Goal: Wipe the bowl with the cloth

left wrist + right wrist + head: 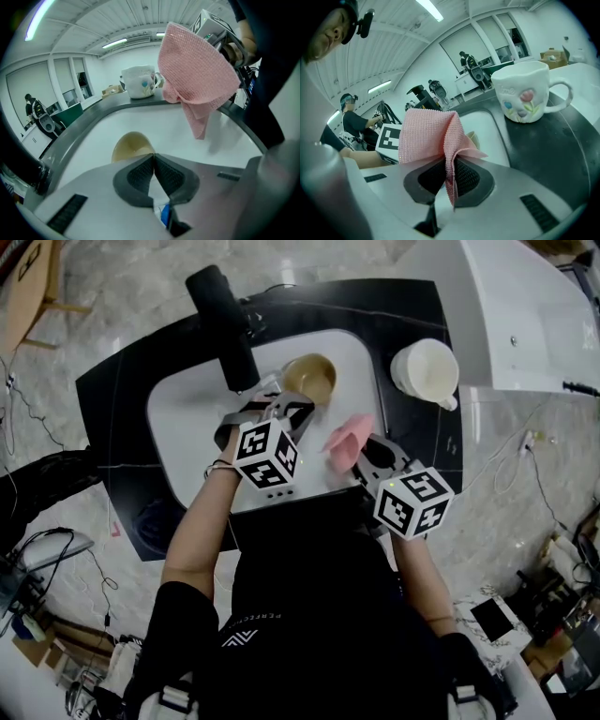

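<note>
the right gripper [449, 161] pinches the pink cloth [348, 438] and holds it up. the tan bowl [311, 379] sits on the white tray [187, 418], near the cloth, at 11 o'clock from it. the left gripper [281, 401] seems to squeeze the bowl's near rim. the white mug [424, 371], at 1 o'clock, is well apart, so the way looks open.
</note>
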The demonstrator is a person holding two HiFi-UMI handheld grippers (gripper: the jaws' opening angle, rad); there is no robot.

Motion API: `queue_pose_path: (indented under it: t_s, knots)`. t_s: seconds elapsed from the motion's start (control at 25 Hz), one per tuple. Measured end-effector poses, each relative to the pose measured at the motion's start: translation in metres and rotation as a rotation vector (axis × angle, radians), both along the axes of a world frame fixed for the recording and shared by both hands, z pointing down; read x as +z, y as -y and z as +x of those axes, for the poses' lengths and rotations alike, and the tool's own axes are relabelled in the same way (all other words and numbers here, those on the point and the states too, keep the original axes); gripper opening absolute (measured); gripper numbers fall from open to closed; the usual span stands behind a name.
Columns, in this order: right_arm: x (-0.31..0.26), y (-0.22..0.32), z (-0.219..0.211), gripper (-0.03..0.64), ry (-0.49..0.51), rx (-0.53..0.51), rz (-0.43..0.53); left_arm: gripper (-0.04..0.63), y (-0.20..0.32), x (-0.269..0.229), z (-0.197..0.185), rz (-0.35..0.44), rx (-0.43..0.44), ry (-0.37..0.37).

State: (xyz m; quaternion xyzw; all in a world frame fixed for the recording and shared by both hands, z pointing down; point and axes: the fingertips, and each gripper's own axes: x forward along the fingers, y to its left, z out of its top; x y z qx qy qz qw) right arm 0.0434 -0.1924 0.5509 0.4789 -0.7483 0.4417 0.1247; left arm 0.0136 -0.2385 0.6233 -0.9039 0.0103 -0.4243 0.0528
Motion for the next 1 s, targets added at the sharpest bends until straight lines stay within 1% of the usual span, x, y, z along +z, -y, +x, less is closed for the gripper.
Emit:
queue_pose_path:
  t_s: [0.16, 0.32, 0.48, 0.6, 0.68, 0.8, 1.0]
  knots:
    - [-0.008, -0.002, 0.001, 0.049, 0.0, -0.007, 0.026, 0.012, 0.004, -0.019, -0.006, 0.026, -0.076, -0.037]
    - [-0.019, -0.003, 0.002, 0.049, -0.006, -0.019, 0.062, 0.012, 0.003, -0.043, -0.016, 0.024, -0.182, -0.1]
    - [-0.035, -0.006, 0.003, 0.049, -0.034, -0.039, 0.12, 0.012, -0.008, -0.069, -0.027, 0.011, -0.283, -0.161]
    - [-0.048, -0.011, 0.004, 0.049, -0.061, -0.071, 0.174, 0.012, -0.024, -0.091, -0.031, 0.006, -0.331, -0.212]
    - [-0.057, -0.012, 0.006, 0.05, -0.062, -0.082, 0.208, 0.012, -0.033, -0.105, -0.032, 0.009, -0.363, -0.249]
    - [-0.07, -0.013, 0.004, 0.049, -0.054, -0.091, 0.249, 0.012, -0.043, -0.125, -0.038, -0.027, -0.419, -0.316]
    - [-0.095, -0.004, -0.01, 0.05, -0.093, -0.161, 0.341, 0.012, -0.05, -0.157, -0.062, -0.12, -0.545, -0.469]
